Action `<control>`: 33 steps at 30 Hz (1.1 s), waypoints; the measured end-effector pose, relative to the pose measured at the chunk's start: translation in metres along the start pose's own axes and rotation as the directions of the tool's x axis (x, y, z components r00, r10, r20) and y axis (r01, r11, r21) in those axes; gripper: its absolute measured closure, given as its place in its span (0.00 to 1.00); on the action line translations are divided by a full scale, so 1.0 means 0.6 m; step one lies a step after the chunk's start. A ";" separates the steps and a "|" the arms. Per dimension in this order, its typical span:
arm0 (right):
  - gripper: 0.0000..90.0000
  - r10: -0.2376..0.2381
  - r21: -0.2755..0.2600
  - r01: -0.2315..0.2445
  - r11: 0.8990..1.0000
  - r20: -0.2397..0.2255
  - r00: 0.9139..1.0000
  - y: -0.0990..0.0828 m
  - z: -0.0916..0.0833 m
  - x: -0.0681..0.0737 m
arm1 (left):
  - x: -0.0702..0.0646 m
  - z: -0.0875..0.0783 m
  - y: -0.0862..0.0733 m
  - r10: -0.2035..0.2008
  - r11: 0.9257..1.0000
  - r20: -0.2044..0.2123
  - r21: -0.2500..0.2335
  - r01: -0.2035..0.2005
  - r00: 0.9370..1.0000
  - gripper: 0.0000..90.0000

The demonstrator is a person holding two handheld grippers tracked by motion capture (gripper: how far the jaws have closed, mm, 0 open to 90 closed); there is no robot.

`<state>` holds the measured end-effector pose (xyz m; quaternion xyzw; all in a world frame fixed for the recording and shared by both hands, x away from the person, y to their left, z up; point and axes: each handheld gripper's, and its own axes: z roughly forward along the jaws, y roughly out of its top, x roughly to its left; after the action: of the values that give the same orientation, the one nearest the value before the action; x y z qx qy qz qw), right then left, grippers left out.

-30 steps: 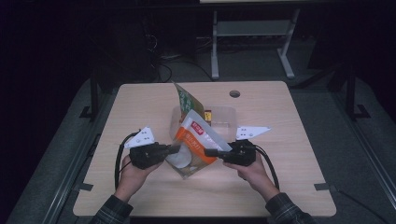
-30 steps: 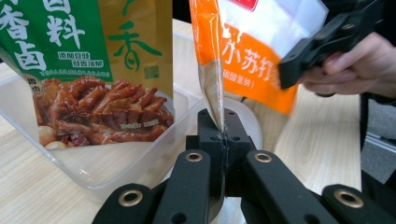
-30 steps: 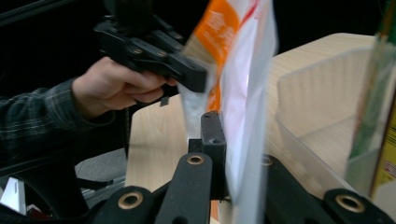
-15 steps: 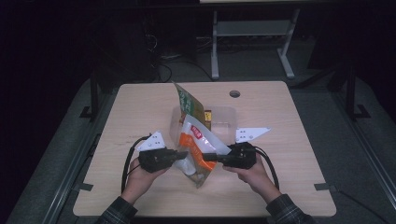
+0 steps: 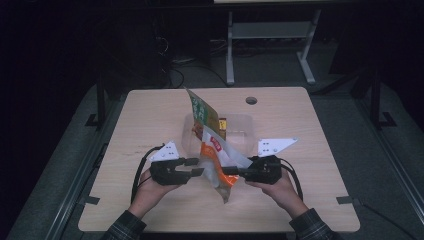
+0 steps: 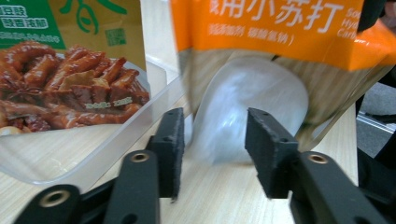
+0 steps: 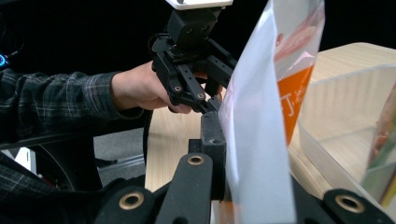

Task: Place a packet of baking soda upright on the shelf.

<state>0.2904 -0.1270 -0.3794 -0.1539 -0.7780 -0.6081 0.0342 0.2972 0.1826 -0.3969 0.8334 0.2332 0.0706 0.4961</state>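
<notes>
An orange and white snack bag (image 5: 216, 160) hangs on edge over the table's near middle. My right gripper (image 5: 229, 171) is shut on its right side; in the right gripper view the bag's clear edge (image 7: 261, 116) is pinched in that gripper (image 7: 229, 140). My left gripper (image 5: 196, 167) stands at the bag's left. Its jaws have just been opening, and in the left gripper view the bag's pale bottom end (image 6: 233, 112) lies between the parted pads (image 6: 266, 149), which no longer press on it.
A clear plastic container (image 5: 240, 125) stands behind the bag at the table's centre. A green and yellow snack bag (image 5: 200, 112) stands upright in it, close on the left in the left gripper view (image 6: 70, 70). A cable hole (image 5: 251, 100) lies at the back.
Both hands drew the orange bag nearer the table's front. The left jaws came off it and parted, and the bag now hangs more upright from the right gripper.
</notes>
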 end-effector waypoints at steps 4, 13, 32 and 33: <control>1.00 -0.011 0.008 0.011 1.000 0.023 1.000 -0.002 -0.029 0.005 | 0.001 -0.007 -0.003 -0.002 1.000 -0.006 0.011 0.002 1.000 0.54; 1.00 -0.029 0.014 0.028 0.999 0.070 0.997 0.001 -0.070 0.014 | 0.000 -0.032 -0.042 -0.018 0.999 -0.025 0.047 0.020 1.000 0.40; 1.00 -0.033 -0.010 0.036 0.999 0.199 0.979 0.041 -0.125 -0.029 | 0.019 -0.042 -0.108 -0.080 0.983 -0.061 0.159 0.089 0.995 0.26; 1.00 -0.033 -0.010 0.036 0.999 0.199 0.979 0.041 -0.125 -0.029 | 0.019 -0.042 -0.108 -0.080 0.983 -0.061 0.159 0.089 0.995 0.26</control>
<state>0.3038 -0.1972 -0.3412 -0.2007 -0.7758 -0.5956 -0.0553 0.2774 0.2338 -0.4414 0.8580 0.2865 0.0528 0.4229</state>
